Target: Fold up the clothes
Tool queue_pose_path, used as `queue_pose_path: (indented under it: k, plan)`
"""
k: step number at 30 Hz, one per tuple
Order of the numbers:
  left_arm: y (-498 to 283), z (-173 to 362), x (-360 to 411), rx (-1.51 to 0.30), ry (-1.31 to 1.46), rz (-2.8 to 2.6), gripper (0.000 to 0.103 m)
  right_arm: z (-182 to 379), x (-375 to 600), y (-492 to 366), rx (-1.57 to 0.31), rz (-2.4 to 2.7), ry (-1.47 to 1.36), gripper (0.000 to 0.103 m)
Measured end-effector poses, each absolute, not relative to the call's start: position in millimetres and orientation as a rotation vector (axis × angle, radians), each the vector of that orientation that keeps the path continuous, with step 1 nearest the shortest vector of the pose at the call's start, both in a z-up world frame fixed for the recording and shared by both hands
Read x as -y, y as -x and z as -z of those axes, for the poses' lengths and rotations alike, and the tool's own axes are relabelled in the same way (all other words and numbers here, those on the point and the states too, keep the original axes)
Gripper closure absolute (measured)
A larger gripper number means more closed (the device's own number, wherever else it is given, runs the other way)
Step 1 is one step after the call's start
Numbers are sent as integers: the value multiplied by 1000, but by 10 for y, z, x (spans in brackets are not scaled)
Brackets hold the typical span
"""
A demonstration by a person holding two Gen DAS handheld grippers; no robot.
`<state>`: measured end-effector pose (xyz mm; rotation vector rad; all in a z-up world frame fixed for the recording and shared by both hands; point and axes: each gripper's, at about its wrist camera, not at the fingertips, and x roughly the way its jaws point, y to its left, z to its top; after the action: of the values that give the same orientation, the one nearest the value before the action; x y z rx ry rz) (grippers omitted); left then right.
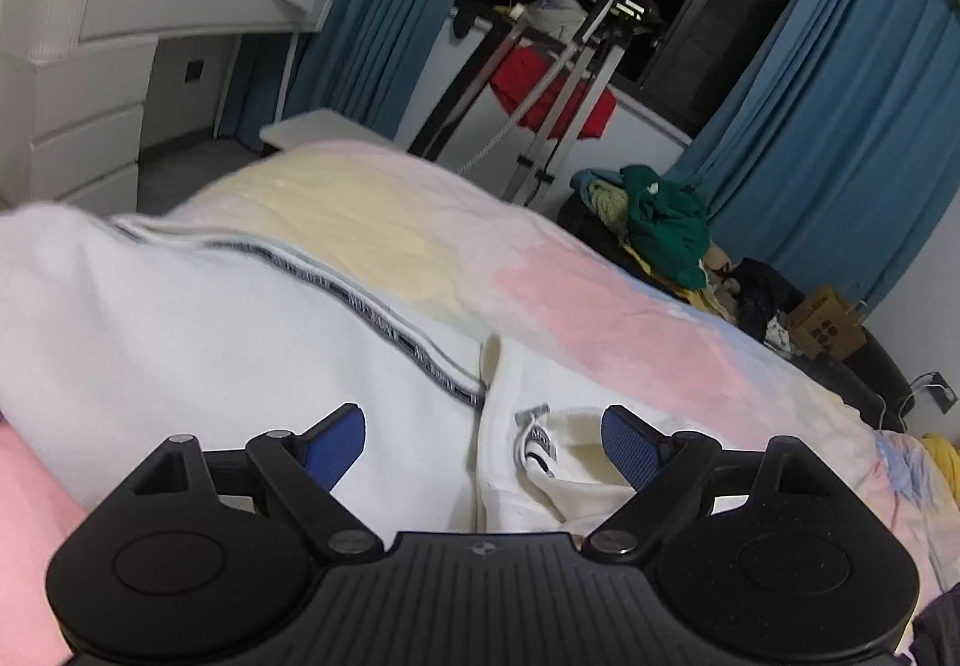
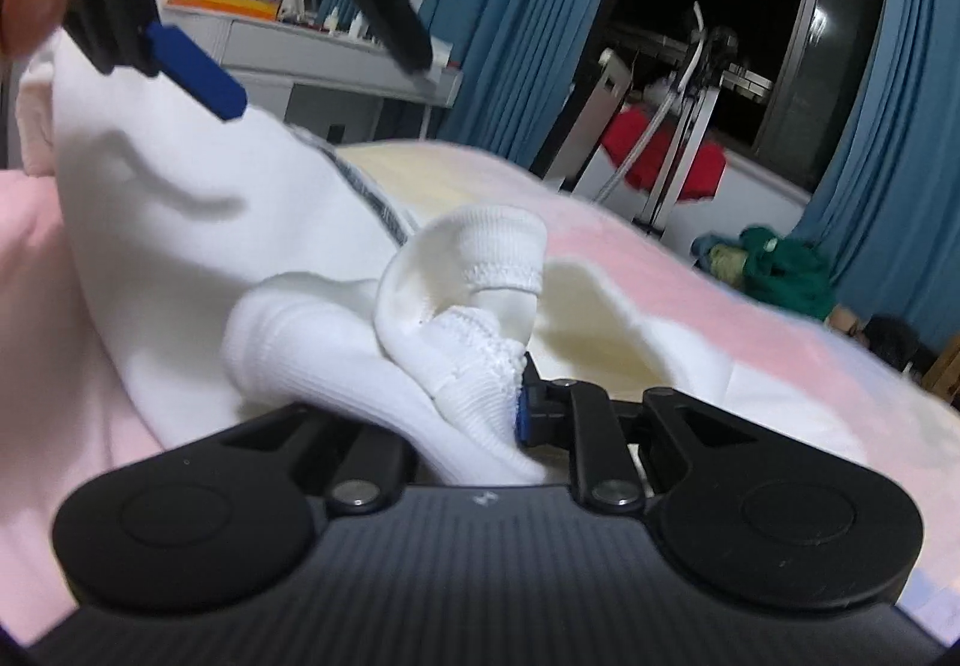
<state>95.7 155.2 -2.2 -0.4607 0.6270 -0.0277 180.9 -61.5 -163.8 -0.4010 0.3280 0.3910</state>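
A white garment (image 1: pixel 180 336) with a dark printed tape along its seam lies on a pastel pink and yellow blanket (image 1: pixel 540 276) on a bed. My left gripper (image 1: pixel 486 426) hovers open just over the garment near its neck label (image 1: pixel 537 441), with nothing between its blue pads. In the right wrist view the left gripper (image 2: pixel 324 81) hangs above the garment (image 2: pixel 180 222) at the upper left, a fingertip of the person (image 2: pixel 30 0) beside it. My right gripper (image 2: pixel 480 408) is shut on a bunched ribbed cuff (image 2: pixel 480 258) of the white garment. The fabric hides its left pad.
A white dresser (image 1: pixel 78 84) with bottles stands at the far left. Beyond the bed are a metal rack with a red cloth (image 1: pixel 552 90), blue curtains (image 1: pixel 840 126), a pile of green and yellow clothes (image 1: pixel 666 228) and a cardboard box (image 1: pixel 828 330).
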Motion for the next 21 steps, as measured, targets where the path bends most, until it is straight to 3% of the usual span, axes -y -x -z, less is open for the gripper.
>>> queue_pose_path:
  k: [2,6,13,19,21]
  plan:
    - [-958,78,-1545,-639,472,28,15,1667,579,-1802,-332,-412,404,77]
    - [-942,133,-1495,-635,461,28,15,1524,605,-1678,-355,-503,356,35]
    - [-910,154,-1427,-612,461,63,15,1114,1106,-1238,-335,-522,237,34]
    - [-930,174,-1295,-596,477,164,17,1036,1584,-1467,-377,-352,97,34]
    - [-923,177,-1252,-592,493,204,18,1115,1627,-1591,-412,-335,89,42]
